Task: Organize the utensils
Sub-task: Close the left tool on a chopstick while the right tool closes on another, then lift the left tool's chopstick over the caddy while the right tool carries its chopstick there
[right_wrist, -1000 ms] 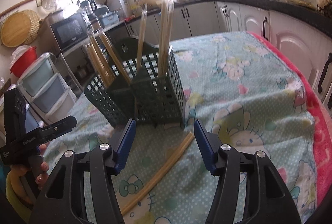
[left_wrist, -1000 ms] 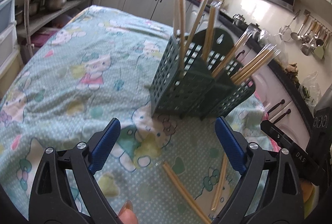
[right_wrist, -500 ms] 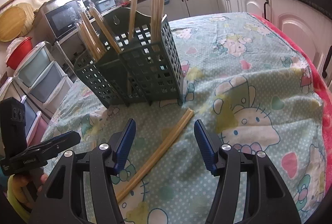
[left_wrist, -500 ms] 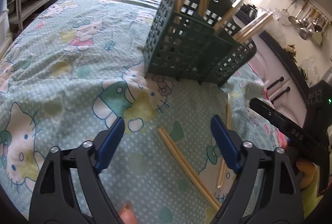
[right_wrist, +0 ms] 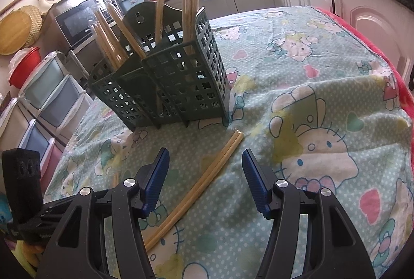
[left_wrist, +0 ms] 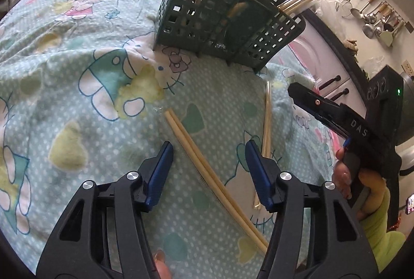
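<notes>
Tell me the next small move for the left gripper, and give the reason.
Probably lower the left gripper onto the chopstick pair and close. Its open fingers already straddle the pair lying flat on the cloth, while the green utensil basket stands just beyond, already holding other chopsticks.

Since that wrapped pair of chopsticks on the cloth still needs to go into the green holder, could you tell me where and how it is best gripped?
Grip the wrapped chopstick pair near mid-length, from straight above, with the open left gripper turned so its fingers close across the sticks. It lies flat and diagonal on the soft cloth, thin and long, so a middle hold should balance it; then upend it into the green holder.
</notes>
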Available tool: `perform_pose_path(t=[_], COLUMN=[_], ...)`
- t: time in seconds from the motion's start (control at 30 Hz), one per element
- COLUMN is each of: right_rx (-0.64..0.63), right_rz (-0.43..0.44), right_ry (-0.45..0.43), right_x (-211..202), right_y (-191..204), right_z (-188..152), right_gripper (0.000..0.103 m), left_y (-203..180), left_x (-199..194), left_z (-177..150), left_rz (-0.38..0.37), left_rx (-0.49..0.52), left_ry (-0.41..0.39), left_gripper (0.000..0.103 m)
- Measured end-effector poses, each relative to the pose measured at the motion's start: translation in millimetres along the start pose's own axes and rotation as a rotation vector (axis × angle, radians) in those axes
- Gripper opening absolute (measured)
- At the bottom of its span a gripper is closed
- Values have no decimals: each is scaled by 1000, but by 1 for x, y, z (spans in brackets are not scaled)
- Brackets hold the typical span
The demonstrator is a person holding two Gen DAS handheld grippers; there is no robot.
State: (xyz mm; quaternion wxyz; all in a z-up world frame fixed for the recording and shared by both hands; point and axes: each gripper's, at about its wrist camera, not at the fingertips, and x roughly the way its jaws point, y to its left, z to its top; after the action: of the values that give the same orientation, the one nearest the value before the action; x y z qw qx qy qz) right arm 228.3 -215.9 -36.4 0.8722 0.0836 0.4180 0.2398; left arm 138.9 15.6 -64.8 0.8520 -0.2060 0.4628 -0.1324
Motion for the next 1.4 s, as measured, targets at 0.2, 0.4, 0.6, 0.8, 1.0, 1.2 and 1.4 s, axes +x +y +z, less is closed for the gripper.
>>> perform_pose_path(t=[0.2,0.4,0.6,0.8,1.0,1.2,1.4], right_rx=[-11,-2,-18,17,60,65,63], right_rz=[-4,-68,-113,-83,-28,32,70], right_ry=[60,117,112,85,46,-3,-65], right_x=[22,46,58,53,36,10,-15], right_y=[0,-5,-6,-19,-22,-18,-7], right_z=[9,16,19,15,14,14,21], right_gripper=[56,56,38,18,10,9,8], left_y=[-2,-1,-3,-1,14,23,15], left_x=[9,15,23,30,29,8,-24], left_z=[9,19,30,40,45,45,53], left_rz=[31,47,76,153,141,95,57], left_rx=[-1,-8,1,18,-16,-45,-29], left_ry=[4,0,-4,-25,-18,-40,-109], left_gripper=[50,50,49,21,7,5,4])
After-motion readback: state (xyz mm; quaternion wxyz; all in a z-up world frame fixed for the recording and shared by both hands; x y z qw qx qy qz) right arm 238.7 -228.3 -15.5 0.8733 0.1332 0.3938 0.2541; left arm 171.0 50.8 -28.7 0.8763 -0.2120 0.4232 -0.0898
